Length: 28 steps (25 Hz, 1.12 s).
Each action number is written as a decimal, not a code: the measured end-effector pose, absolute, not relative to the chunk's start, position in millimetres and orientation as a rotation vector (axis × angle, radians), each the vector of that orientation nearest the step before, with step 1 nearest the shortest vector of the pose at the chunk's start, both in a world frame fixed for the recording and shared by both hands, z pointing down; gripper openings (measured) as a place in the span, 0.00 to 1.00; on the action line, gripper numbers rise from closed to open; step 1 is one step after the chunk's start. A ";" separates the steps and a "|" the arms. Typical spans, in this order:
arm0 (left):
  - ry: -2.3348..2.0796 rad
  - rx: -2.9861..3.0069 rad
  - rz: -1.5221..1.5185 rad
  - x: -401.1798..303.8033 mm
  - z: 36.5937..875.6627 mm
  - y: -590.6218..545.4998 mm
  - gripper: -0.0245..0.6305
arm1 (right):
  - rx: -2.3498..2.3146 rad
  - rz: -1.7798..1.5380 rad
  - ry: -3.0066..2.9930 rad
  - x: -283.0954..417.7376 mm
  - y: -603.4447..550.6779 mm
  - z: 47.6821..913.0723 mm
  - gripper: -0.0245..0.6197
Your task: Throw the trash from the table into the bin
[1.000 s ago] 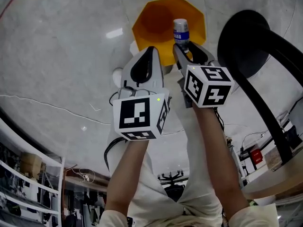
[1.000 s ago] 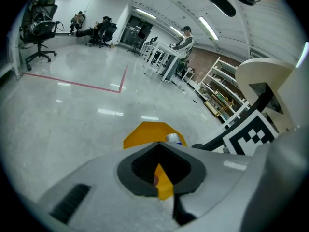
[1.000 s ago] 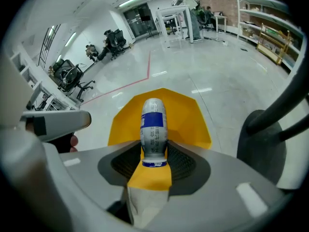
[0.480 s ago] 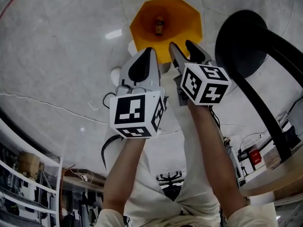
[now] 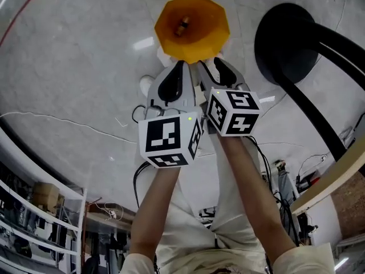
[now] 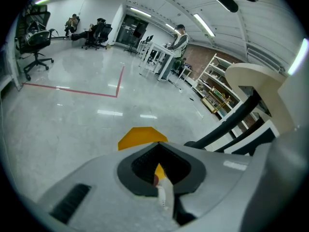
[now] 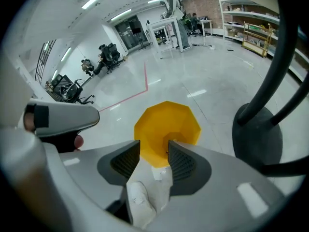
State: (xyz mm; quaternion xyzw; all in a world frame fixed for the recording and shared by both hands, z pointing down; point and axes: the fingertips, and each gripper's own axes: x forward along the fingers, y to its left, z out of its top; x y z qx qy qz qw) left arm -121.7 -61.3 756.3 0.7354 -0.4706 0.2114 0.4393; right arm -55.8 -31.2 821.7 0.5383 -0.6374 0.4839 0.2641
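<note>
Logging hazards. We hold left gripper fingers pressed together, empty. Right gripper fingers are closing with nothing between. Small brownish trash item lies inside orange octagonal plastic bin. Risk as we judge it: on turning back to pale round table, we clip its black round base, or a foot nudges the bin.

Bright, even light falls from ceiling lamps. Their glare streaks the glossy floor left of the bin, and shadows stay soft. Both gripper views bend strongly and darken toward the corners.
</note>
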 end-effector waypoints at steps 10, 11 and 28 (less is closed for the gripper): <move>-1.117 1.959 0.549 -130.5 604.5 -67.8 0.04 | 1.592 1.195 -1.730 -64.6 -41.6 673.4 0.09; -1.103 1.972 0.551 -128.9 586.6 -65.8 0.04 | 1.587 1.167 -1.731 -65.9 -39.7 655.2 0.07; -1.044 2.079 0.520 -122.3 435.2 -26.9 0.04 | 1.690 1.049 -1.868 -20.7 25.0 460.9 0.04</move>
